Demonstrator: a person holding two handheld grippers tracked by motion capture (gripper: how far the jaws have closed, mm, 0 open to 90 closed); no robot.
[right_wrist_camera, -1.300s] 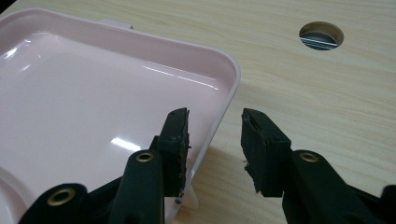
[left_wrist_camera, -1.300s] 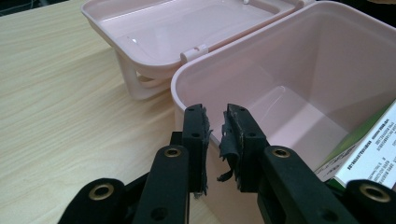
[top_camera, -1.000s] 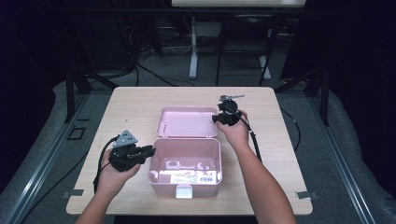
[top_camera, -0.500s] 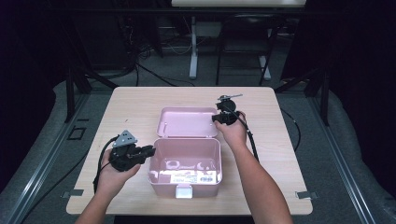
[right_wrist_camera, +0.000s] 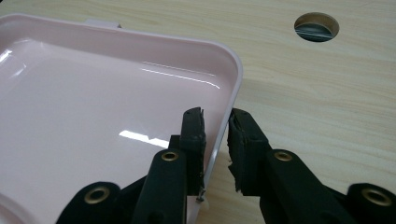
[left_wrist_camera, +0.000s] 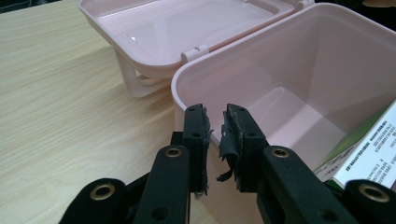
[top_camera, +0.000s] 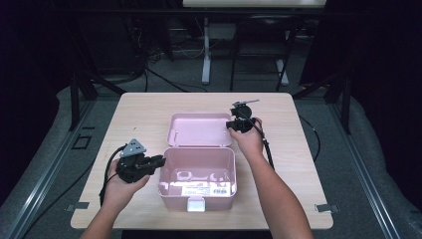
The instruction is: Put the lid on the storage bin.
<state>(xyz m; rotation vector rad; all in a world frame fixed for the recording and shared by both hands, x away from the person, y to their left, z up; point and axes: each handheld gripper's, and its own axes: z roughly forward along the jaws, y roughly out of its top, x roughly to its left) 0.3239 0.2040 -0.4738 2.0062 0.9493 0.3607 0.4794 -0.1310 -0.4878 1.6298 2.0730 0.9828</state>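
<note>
A pink plastic box (top_camera: pixel 174 196) stands open at the table's front, its lid (top_camera: pixel 199 130) folded back flat behind it. My left gripper (top_camera: pixel 160 160) is shut on the box's left wall (left_wrist_camera: pixel 299 60), one jaw outside and one inside the rim (left_wrist_camera: pixel 215 126). My right gripper (top_camera: pixel 230 124) is at the lid's right edge. Its jaws have just been closing and now pinch the lid's rim (right_wrist_camera: pixel 93 93) between them (right_wrist_camera: pixel 215 123). A white and green labelled packet (left_wrist_camera: pixel 369 154) lies in the box.
The light wooden table (top_camera: pixel 308 164) has a round cable hole (right_wrist_camera: pixel 316 26) beyond the lid. A white latch (top_camera: pixel 196 204) sits on the box's front wall. Cables trail from both grippers over the table's edges. Dark floor and stands surround the table.
The right gripper's jaws have narrowed onto the lid's right edge. Both hands, the box and the lid stay where they were.
</note>
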